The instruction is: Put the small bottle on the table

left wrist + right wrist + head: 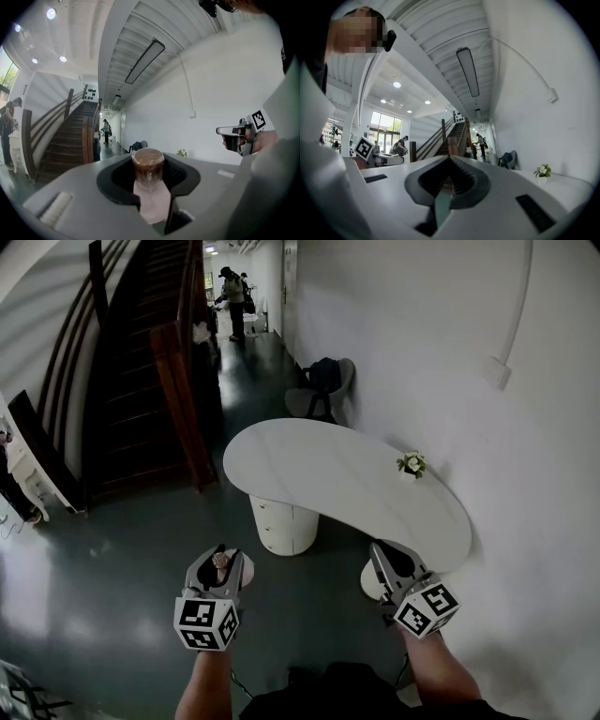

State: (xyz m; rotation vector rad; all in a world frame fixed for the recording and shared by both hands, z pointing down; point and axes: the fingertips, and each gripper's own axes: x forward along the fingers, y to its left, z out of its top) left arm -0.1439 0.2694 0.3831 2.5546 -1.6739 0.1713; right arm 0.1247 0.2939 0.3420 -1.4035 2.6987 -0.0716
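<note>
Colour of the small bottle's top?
Brown, above a pale pink body; the small bottle shows best in the left gripper view.

Small bottle [148, 169], brown cap, upright in left gripper [220, 556]; table [319, 479] ahead

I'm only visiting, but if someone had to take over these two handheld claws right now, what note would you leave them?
Left gripper: shut on the small bottle, held over the floor, short of the table.
Right gripper: shut, empty.
Table: ahead, with a flower pot near the wall.
Done: bottle in hand.
Left: carry it over, set it on the table, let go.
</note>
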